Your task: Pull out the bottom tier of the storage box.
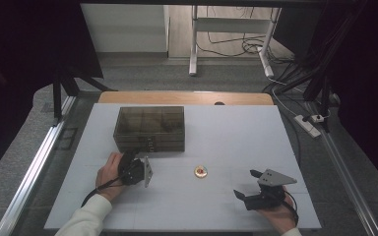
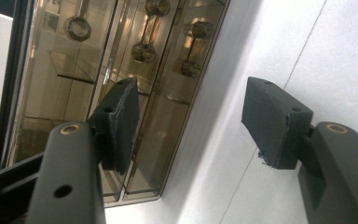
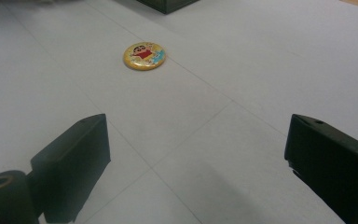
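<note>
The high view is dim, with black surroundings and a pale, evenly lit worktop; shadows there are faint. In the left gripper view, bright glare streaks the smoky drawer box, and the near gripper parts look soft. The right gripper view is blurred toward its bottom edge, with soft shadows.

1. One brown see-through box with little drawers sits on the counter.
2. One round yellow badge lies there too.
3. Two grippers, the left gripper and the right gripper, are there.
</note>
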A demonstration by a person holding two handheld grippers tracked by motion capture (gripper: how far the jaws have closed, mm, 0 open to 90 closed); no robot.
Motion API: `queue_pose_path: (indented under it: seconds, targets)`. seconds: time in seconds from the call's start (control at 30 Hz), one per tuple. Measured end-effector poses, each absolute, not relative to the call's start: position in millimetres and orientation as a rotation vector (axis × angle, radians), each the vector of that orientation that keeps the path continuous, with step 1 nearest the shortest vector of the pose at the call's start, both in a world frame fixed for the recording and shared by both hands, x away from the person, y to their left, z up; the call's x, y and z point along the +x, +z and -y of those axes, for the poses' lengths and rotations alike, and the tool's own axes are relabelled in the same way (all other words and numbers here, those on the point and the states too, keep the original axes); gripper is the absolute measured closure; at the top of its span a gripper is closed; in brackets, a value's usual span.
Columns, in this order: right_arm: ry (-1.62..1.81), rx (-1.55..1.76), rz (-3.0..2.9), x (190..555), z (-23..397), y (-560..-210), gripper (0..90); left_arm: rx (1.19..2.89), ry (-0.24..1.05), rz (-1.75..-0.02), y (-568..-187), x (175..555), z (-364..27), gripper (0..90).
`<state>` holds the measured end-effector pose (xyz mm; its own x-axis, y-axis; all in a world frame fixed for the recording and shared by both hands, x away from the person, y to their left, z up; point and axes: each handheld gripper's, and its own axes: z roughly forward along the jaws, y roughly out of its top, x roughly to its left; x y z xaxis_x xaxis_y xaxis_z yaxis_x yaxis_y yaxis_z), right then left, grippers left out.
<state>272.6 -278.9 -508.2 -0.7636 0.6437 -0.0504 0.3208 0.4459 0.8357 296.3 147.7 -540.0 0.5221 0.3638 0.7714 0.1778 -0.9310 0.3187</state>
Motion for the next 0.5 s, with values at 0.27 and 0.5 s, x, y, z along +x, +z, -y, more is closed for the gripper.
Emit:
queue_pose_path:
  seconds: [0.27,0.5]
  targets:
    - [1.241,0.817,-2.337,272.7,279.4,-508.2,7.1,2.568,1.375,-0.448,-541.8,296.8,-146.2,40.0]
    - [1.241,0.816,-2.337,272.7,279.2,-508.2,7.1,2.577,1.376,-0.438,-543.3,296.8,-144.9,40.3]
